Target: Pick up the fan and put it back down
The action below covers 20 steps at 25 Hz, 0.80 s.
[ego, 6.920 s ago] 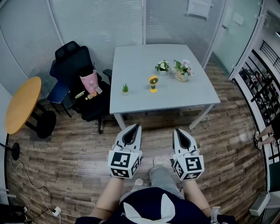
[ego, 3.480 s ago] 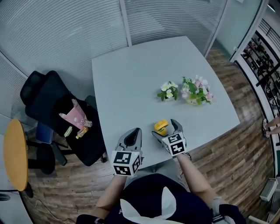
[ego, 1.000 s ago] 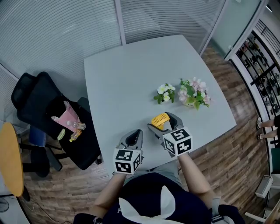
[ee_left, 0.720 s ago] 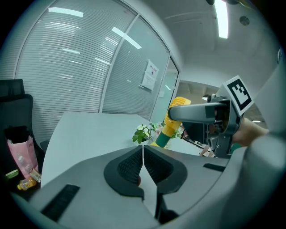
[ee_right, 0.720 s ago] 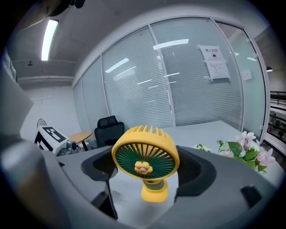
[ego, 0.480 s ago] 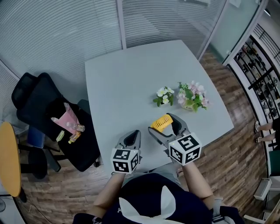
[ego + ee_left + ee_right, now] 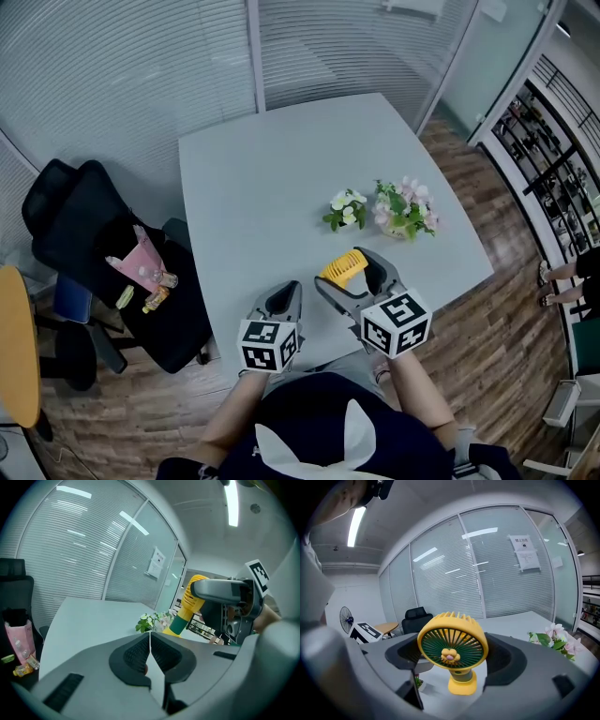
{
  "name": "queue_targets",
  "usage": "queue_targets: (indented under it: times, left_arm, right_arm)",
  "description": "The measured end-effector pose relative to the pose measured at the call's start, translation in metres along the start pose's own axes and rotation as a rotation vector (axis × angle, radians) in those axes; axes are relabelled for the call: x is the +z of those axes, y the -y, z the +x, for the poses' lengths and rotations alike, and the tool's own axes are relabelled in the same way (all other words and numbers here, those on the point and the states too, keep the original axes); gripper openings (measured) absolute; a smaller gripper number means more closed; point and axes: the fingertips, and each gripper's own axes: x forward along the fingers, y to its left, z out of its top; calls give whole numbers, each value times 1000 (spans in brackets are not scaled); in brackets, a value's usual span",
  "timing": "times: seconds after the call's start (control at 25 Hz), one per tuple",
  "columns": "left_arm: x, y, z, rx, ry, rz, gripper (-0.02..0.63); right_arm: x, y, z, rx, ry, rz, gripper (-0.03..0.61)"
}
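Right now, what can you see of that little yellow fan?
The fan is small and looks plastic: a round yellow cage over dark green blades, a tiny flower-like badge at the hub, a short green neck and a yellow foot. The right gripper clamps its head from both sides, holding it roughly upright. Its foot seems to hang just above the grey table, touching nothing else.

Left tool [image 7: 285, 292] jaws together; right tool [image 7: 351, 271] higher, jaws wide, gripping.
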Motion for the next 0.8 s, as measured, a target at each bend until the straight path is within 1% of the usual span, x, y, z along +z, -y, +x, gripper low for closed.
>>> queue_targets:
  times: [0.2, 0.4, 0.8]
  left_arm:
    - [0, 9, 3, -31, -4, 7, 25]
    - [-2, 15, 5, -53, -12, 10, 25]
    - [-8, 8, 7, -62, -41, -2, 25]
  right_arm:
    - [-1, 2, -5, -23, 3, 0, 403]
    - [-6, 17, -13, -68, -2, 19, 403]
    - [-29, 61, -36, -195, -23, 71, 403]
